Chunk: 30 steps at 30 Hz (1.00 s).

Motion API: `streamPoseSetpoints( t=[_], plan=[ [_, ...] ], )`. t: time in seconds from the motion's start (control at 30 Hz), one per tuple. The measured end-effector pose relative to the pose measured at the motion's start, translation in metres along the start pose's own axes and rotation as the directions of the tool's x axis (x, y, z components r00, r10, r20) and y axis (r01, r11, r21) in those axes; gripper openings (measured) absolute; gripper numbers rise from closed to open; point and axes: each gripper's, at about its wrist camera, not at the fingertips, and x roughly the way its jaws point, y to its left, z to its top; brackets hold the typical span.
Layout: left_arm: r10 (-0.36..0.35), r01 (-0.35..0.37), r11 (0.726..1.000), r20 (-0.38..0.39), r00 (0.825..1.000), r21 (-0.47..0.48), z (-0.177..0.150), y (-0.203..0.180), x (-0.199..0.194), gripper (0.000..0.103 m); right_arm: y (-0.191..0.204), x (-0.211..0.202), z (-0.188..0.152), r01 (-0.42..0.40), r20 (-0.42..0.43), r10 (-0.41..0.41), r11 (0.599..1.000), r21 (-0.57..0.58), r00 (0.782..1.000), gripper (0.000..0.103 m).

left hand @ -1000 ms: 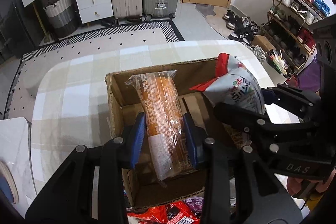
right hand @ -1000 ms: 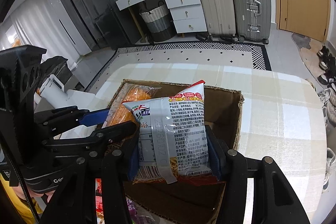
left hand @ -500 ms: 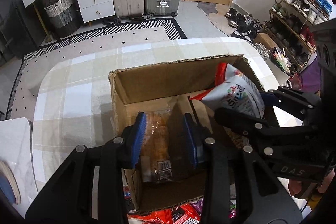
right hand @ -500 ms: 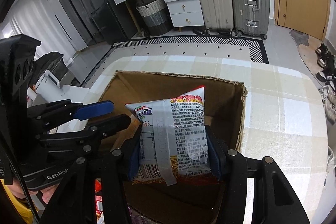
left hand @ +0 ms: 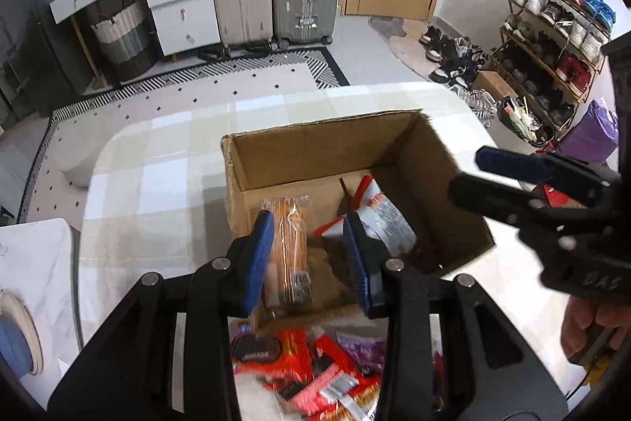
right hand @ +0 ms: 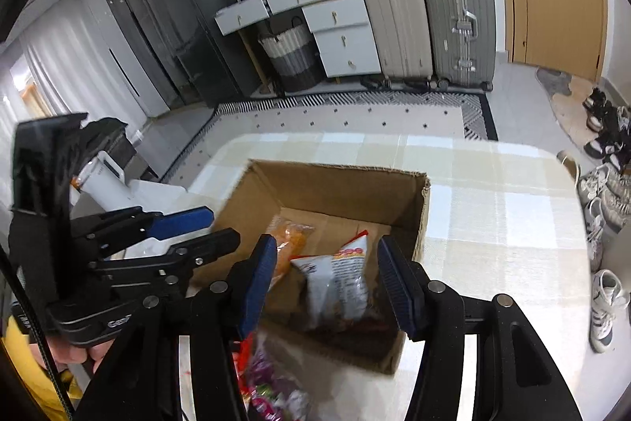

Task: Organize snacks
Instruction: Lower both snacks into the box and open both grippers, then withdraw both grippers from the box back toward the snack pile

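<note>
An open cardboard box (left hand: 315,152) (right hand: 339,184) stands on the checked tablecloth. Inside it lie a long orange packet (left hand: 290,247) (right hand: 290,239) on the left and a white-and-red chip bag (left hand: 384,219) (right hand: 339,283) on the right. My left gripper (left hand: 308,243) hovers open above the box's near edge, and nothing sits between its blue pads. My right gripper (right hand: 327,255) is also open and empty, above the chip bag. Each gripper shows in the other's view, the right gripper (left hand: 512,176) at the right and the left gripper (right hand: 189,227) at the left.
A pile of red and purple snack packets (left hand: 307,369) (right hand: 268,381) lies on the table (left hand: 157,184) just in front of the box. A white side surface with a blue-and-cream dish (left hand: 15,338) is at the left. A white bottle-like object (right hand: 102,180) stands left of the table.
A second ago each gripper held its packet upright over the box. Both packets now lie on the box floor, and both grippers have drawn back and up, empty.
</note>
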Motion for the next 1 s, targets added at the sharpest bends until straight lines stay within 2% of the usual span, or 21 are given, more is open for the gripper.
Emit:
streamPoseSetpoints(
  t=[0.17, 0.37, 0.4, 0.53, 0.6, 0.67, 0.83, 1.0],
  plan=[
    [0.011, -0.012, 1.0, 0.051, 0.999, 0.015, -0.017, -0.012, -0.058, 0.037, 0.021, -0.058, -0.008, -0.006, 0.074, 0.008, 0.999, -0.032, 0.997, 0.056],
    [0.006, -0.008, 1.0, 0.126, 0.992, 0.015, -0.045, -0.023, -0.139, 0.05, 0.056, -0.128, -0.028, -0.011, 0.172, 0.024, 0.997, -0.073, 0.985, 0.067],
    [0.008, -0.01, 1.0, 0.142, 0.99, 0.014, -0.051, -0.025, -0.152, 0.053, 0.064, -0.144, -0.035, -0.008, 0.199, 0.025, 0.997, -0.082, 0.98, 0.071],
    [0.037, -0.043, 0.999, 0.228, 0.973, 0.023, -0.081, -0.032, -0.209, 0.065, 0.085, -0.186, -0.062, -0.031, 0.272, 0.055, 0.995, -0.09, 0.961, 0.085],
    [0.052, -0.062, 0.998, 0.278, 0.959, 0.026, -0.101, -0.035, -0.238, 0.079, 0.095, -0.204, -0.078, -0.026, 0.306, 0.055, 0.995, -0.097, 0.951, 0.089],
    [0.058, -0.071, 0.997, 0.322, 0.945, 0.028, -0.121, -0.035, -0.263, 0.081, 0.105, -0.223, -0.1, -0.03, 0.345, 0.066, 0.994, -0.109, 0.936, 0.092],
    [0.053, -0.06, 0.998, 0.361, 0.931, 0.008, -0.179, -0.033, -0.3, 0.082, 0.124, -0.253, -0.151, -0.048, 0.427, 0.099, 0.99, -0.13, 0.899, 0.099],
    [0.03, -0.009, 0.998, 0.364, 0.931, -0.061, -0.236, -0.019, -0.312, 0.088, 0.126, -0.26, -0.193, -0.073, 0.453, 0.116, 0.991, -0.111, 0.884, 0.102]
  ],
)
